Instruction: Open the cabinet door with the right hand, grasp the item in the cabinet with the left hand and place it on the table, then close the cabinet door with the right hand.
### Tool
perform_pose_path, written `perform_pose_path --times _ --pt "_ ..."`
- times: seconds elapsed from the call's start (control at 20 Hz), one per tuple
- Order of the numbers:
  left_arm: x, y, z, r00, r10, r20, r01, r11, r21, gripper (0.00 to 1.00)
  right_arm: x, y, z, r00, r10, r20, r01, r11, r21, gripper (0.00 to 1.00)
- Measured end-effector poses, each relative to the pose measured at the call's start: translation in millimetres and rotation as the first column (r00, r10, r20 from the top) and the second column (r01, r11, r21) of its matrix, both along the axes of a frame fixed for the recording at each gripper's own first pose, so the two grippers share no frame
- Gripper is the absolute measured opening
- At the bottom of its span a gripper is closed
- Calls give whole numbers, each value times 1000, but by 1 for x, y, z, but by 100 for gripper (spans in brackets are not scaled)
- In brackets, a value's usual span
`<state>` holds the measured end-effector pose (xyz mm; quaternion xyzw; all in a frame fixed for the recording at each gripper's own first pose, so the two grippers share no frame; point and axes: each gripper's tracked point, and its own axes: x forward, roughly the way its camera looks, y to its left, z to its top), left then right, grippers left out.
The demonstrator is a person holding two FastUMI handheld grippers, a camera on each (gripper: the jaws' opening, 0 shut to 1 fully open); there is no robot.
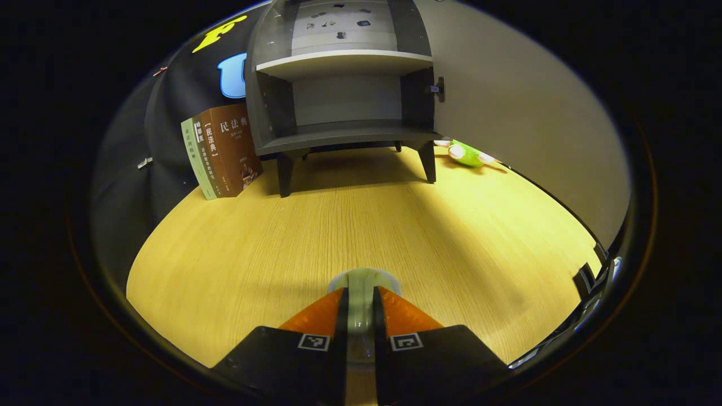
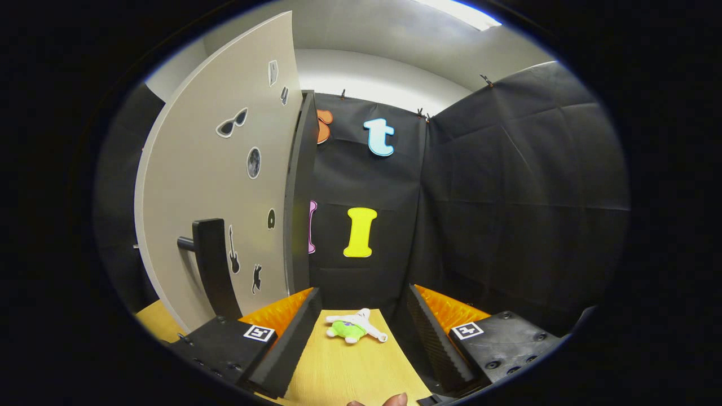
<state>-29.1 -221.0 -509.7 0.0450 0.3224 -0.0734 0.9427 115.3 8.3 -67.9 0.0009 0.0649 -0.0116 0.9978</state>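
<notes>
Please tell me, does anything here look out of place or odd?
Mostly tidy. One oddity: a green plush toy lies tipped over on the table, beside the open cabinet door. The left gripper is shut on a translucent roll; the books lean slightly.

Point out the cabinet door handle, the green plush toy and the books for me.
cabinet door handle (image 2: 211, 265), right gripper view, on the dark upright bar.
green plush toy (image 2: 345, 330), right gripper view, on its green body.
books (image 1: 231, 149), left gripper view, on the brown front cover.
</notes>
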Motion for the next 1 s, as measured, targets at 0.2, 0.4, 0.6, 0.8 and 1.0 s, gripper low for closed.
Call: perform_pose_path --times 0.2,0.4,0.6,0.8,1.0 --pt "-1 -7 2 999 -33 -18 32 999 -14 40 2 -1 0 1000 -1 -3 1 1000 -4 98" --pt "-3 -11 14 998 -60 -5 60 998 -30 98 2 -2 2 1000 -16 -1 16 1000 1 95" --pt "-1 -8 53 997 -66 49 70 993 -91 95 2 -1 5 1000 -21 8 21 1000 15 98" --pt "8 20 117 989 -25 143 37 996 -77 95 0 -5 8 999 -31 19 32 999 -20 98" --pt "10 44 189 973 -9 232 31 995 -91 96 -3 0 11 999 -29 24 29 1000 2 98"
